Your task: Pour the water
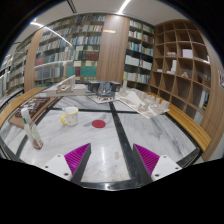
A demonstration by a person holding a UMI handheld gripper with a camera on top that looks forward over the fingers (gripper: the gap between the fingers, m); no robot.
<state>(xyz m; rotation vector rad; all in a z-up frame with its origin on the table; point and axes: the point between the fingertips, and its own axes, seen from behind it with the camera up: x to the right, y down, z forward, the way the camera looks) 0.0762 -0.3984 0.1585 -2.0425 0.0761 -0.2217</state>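
Starting nearest you: gripper (112, 160), fingers spread wide, nothing between them, magenta pads (75, 157) facing inward. It hovers above the near end of the table (120, 150), pale marble top with dark seams.

Beyond the fingers, leftward: bottle (33, 128), tall, slim, clear, upright near the table's left edge; any water in it is too small to tell. Past it toward the table's middle: cup (69, 117), short, pale, yellowish, upright. Just right of the cup: a red disc (98, 124), flat, possibly a lid.

Your step, as judged: reach for the bottle. Swing left, keep the fingers spread, close on its mid-body, hold it upright until over the cup.

Far end of the table: assorted clutter (105, 95), indistinct. Behind it: bookshelves (90, 45).
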